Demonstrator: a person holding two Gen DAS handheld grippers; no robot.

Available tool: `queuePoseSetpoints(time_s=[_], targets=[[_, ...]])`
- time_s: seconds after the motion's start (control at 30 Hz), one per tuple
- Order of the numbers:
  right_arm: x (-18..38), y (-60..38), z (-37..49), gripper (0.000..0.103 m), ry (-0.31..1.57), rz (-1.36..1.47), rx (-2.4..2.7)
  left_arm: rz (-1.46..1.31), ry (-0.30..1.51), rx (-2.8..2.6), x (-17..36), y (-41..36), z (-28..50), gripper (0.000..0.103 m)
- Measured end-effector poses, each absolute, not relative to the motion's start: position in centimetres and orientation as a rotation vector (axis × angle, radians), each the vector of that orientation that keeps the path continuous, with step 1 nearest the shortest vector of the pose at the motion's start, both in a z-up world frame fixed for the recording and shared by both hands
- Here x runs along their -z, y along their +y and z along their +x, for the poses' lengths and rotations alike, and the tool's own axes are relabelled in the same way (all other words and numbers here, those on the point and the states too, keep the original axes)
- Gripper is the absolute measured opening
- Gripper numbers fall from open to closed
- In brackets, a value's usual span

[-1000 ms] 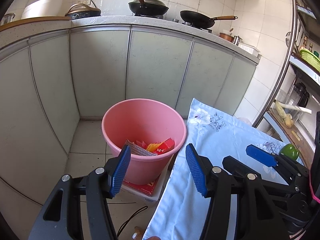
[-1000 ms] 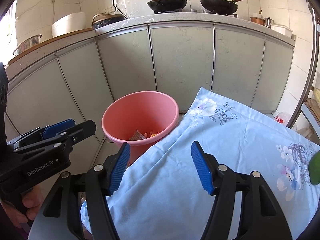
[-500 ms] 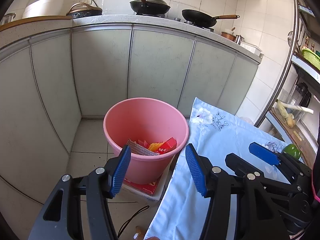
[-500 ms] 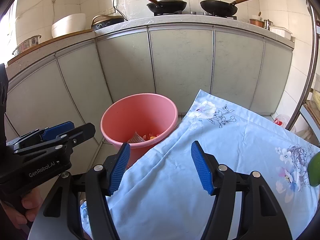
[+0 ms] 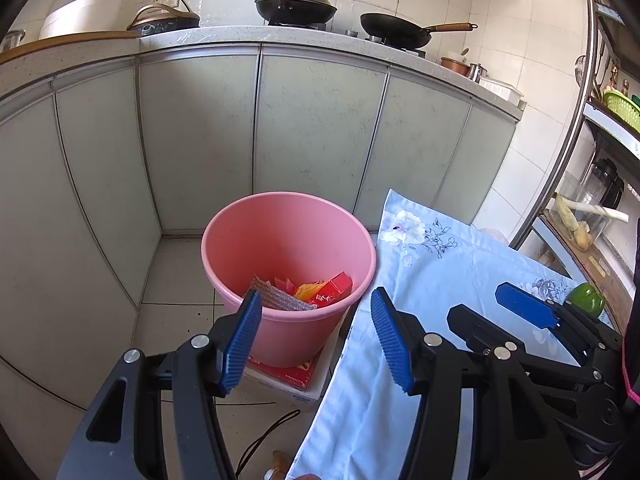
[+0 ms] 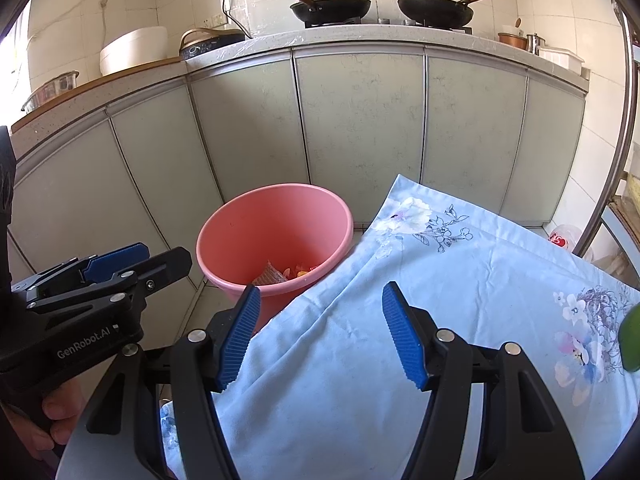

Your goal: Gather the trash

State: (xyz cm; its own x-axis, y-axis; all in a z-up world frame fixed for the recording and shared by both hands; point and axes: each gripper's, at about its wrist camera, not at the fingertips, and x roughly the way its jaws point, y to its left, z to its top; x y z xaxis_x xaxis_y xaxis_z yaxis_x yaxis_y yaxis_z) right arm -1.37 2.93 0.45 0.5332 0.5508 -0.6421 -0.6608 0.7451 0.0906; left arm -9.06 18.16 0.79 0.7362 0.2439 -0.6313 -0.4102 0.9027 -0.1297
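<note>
A pink bucket (image 5: 288, 236) stands on the floor beside the table, on a red-and-white box (image 5: 288, 376). Inside it lie red and orange wrappers (image 5: 320, 290) and a clear crinkled bag (image 5: 276, 300). The bucket also shows in the right wrist view (image 6: 276, 224). My left gripper (image 5: 316, 340) is open and empty, held above the bucket's near rim and the table edge. My right gripper (image 6: 320, 332) is open and empty above the blue floral cloth (image 6: 440, 280). It also shows at the right of the left wrist view (image 5: 532, 312).
The cloth-covered table (image 5: 432, 280) has a green pepper (image 5: 584, 300) at its right end. Grey cabinets (image 5: 312, 132) carry a counter with pans (image 5: 296, 4). A metal rack (image 5: 600, 168) stands at the right. A black cord (image 5: 268, 436) lies on the floor.
Both grippers have drifted slightly back and left; the bucket sits a little further right in the left wrist view. Both grippers stay open and empty.
</note>
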Motion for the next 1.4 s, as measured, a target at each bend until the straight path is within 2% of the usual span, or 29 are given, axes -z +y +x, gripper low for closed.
queuePoseSetpoints(time_s=[1.4], targets=[[-0.60, 2.84, -1.86, 0.064, 0.691, -0.180, -0.730, -0.248, 0.636, -0.363, -1.19, 17.91, -9.56, 0.054]])
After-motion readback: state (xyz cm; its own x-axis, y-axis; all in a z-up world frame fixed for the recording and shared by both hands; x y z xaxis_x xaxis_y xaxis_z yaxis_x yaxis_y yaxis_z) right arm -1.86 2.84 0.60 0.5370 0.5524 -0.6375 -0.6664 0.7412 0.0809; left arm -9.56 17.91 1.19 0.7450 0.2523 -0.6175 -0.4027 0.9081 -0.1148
